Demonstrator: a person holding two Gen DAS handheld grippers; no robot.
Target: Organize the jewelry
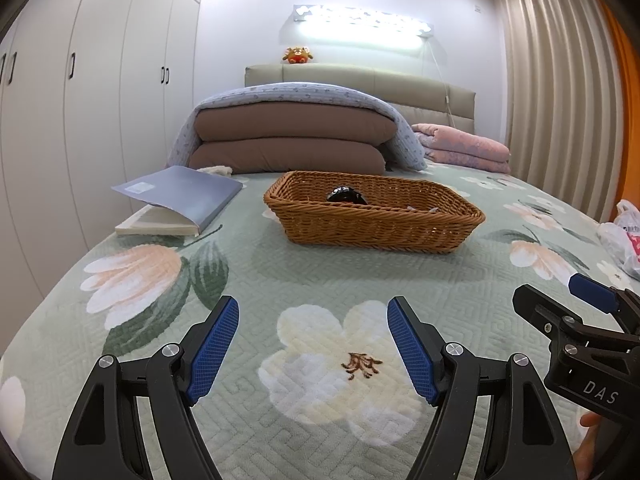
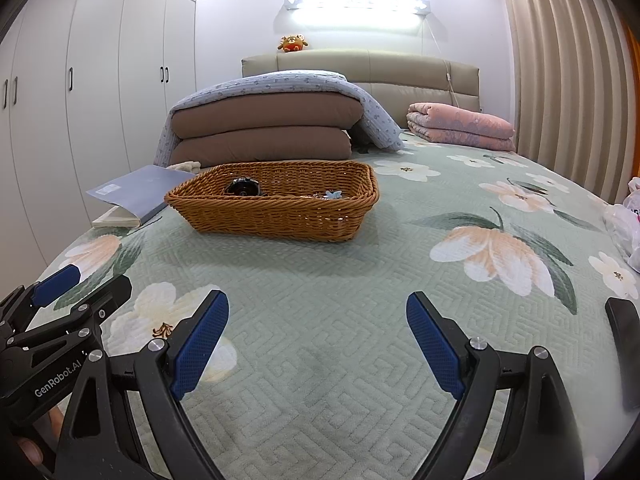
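Left tongs (image 1: 313,346) released, blue pads spread wide, nothing between them – hovering over the green floral quilted bedspread (image 1: 360,272). Right tongs (image 2: 317,346) likewise released and holding nothing, side by side with the left ones. Rectangular brown wicker basket (image 2: 280,216) sits on the bedspread ahead of both, well apart from the pads. Inside it: a round black watch-like item (image 2: 242,187) at the left-back part, and a small pale-blue trinket (image 2: 333,194) with other small pieces near the right-front – too small to identify. Grey-blue open book (image 1: 180,196) lies just left of the basket. Stacked brown folded duvets (image 1: 288,140) behind the basket, pink folded blanket (image 1: 464,146) further right.
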